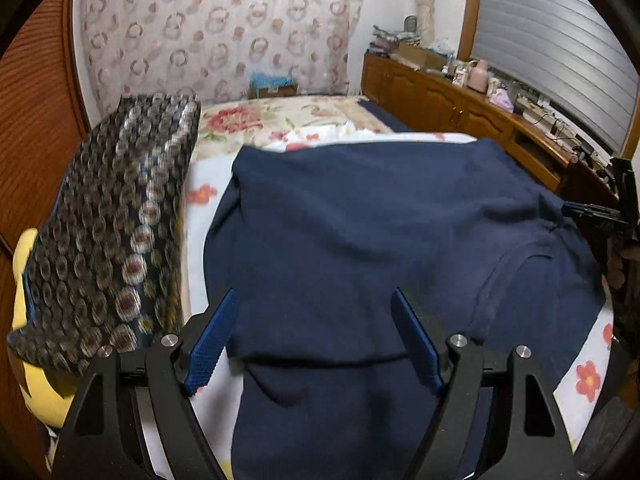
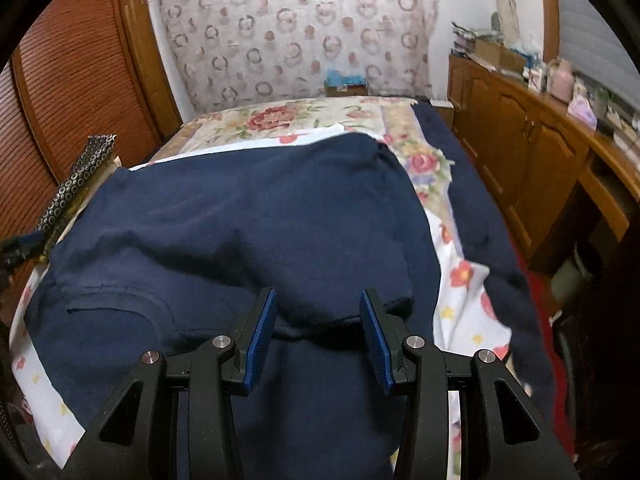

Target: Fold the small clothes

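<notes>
The navy garment (image 1: 360, 232) fills centre frame on the floral bedsheet (image 1: 208, 184). Your left gripper (image 1: 314, 340) and right gripper (image 2: 318, 336) hover spread, holding nothing; pinch matching hem corners, then fold evenly.

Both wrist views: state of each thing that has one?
Left tongs: open, empty, over the garment.
Right tongs: open, empty, over the garment.
Navy garment: spread on the bed, partly folded, wrinkled.
Floral sheet: rumpled.
Patterned cushion: propped at the bed's left edge.
</notes>
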Tool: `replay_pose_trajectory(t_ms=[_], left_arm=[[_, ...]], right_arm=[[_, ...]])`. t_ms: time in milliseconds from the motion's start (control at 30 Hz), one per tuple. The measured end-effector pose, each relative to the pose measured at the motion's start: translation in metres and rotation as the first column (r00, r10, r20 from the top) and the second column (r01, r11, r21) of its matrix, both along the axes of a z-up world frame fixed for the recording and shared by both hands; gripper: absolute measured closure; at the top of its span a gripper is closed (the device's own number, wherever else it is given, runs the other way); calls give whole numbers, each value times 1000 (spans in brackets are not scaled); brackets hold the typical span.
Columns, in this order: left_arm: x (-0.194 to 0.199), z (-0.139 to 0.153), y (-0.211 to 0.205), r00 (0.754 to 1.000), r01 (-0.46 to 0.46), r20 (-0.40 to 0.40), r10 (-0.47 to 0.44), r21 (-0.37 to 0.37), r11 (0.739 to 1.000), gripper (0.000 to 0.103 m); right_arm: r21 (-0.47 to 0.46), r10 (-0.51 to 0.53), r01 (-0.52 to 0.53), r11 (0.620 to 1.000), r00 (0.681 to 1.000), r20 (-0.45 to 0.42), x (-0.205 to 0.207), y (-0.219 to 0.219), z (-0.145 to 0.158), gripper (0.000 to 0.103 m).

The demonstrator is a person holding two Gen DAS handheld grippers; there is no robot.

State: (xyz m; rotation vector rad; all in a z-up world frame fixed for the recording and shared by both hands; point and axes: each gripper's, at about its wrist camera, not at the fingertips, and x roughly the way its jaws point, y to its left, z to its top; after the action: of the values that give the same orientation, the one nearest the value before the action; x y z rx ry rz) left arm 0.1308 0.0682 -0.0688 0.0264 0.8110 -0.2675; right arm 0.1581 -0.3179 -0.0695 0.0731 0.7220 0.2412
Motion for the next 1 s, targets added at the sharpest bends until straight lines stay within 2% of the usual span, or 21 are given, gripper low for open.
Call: replay_pose_trajectory(t_ms=[167,233,433,667,733,800,867,1000], left_arm=[[-8,-16,2,998,-35,-43,37,45,998,24],[-14,-19,5,998,-39,-49,41,30,999,24],[-26,-21,13,997,-61,-56,61,12,998,24],[-32,-15,19,997,-73,-26,72,-35,997,24],[-31,-13,19,997,-72,-18,71,-59,996,29],[-26,-12,19,997,-76,-31,75,-62,995,47],[-22,-14,20,995,-88,-51,84,-71,994,57],[-23,-19,19,994,-89,-75,82,-98,991,59]], right_arm=[[-2,38,-38,999,999,8,-8,11,1,58],[-2,41,-41,999,999,3,-7,13,1,58],[-37,33,-33,999,999,-11,-6,12,-24,58],[-38,23,-23,999,1000,-1,-2,8,-23,58],[-25,13,-13,1000,1000,1,0,5,-21,58],[-22,11,-11,1000,1000,3,-2,4,-25,58],[-25,6,-6,1000,1000,3,-6,3,-26,58],[-46,3,-2,999,1000,10,-11,16,-34,58]])
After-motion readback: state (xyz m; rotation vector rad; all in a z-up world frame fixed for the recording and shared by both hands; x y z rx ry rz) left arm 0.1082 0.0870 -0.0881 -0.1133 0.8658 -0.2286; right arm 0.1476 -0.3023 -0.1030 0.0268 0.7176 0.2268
